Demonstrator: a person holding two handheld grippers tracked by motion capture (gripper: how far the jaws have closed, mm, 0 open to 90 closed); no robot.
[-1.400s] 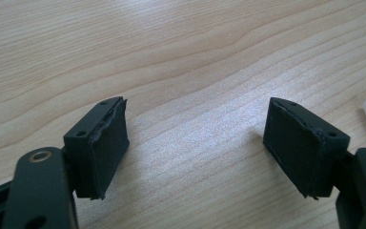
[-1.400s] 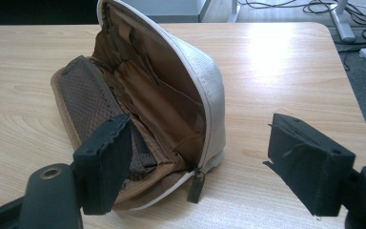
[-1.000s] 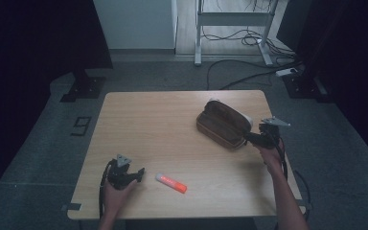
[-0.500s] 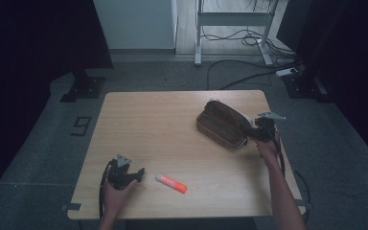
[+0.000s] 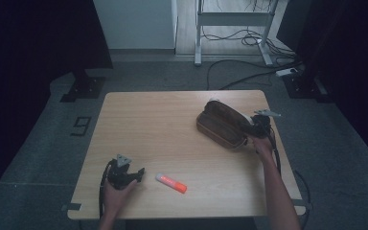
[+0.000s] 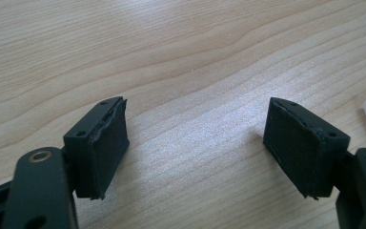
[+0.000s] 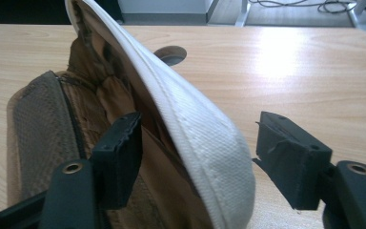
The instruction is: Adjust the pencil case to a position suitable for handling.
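Right gripper view: the right gripper [image 7: 198, 157] straddles the white woven edge of the open brown pencil case [image 7: 124, 119], jaws closing but apart from the fabric. High view: the case lies at the table's [image 5: 172, 120] right; the left gripper [image 5: 139, 173], jaws spread, rests near an orange-and-white marker [image 5: 171, 183].

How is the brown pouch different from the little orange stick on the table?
The brown pouch is big, dark and soft, with its zip open; the orange stick is small, thin and bright, with one white end. The pouch sits at the right gripper, the stick near the left gripper. Both lie on the wooden table.
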